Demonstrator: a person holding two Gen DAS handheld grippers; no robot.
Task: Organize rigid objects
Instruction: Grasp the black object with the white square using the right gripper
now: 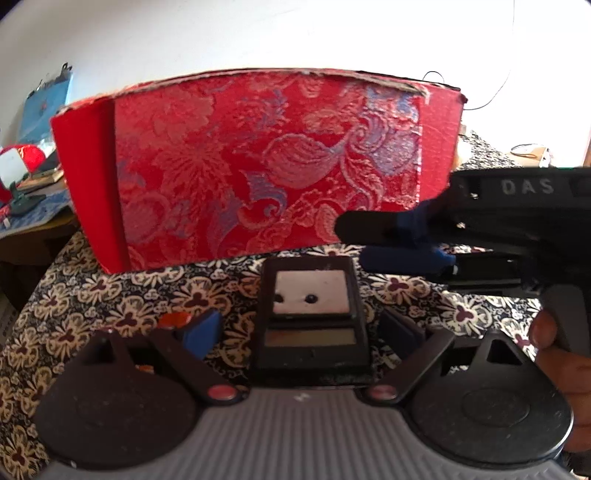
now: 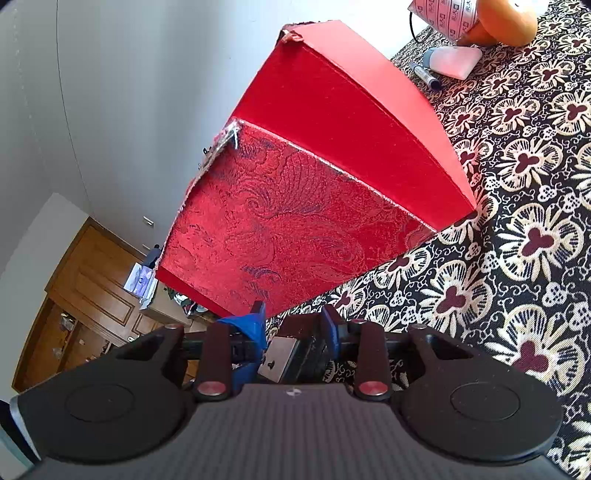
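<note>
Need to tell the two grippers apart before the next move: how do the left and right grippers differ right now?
The left gripper is open, fingers wide either side of a small black device on the patterned cloth; the right gripper looks nearly shut, holding nothing visible. The left faces the red box head-on; the right comes in sideways beside it. Both have blue finger pads.

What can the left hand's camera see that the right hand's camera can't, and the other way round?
Only the left wrist view shows the right gripper from the side, reaching in near the box, plus a blue clipboard far left. Only the right wrist view shows a marker, an orange gourd-like object and wooden cabinets. Both show the red box standing on the floral cloth, and a small dark case with a silver plate between the fingers.
</note>
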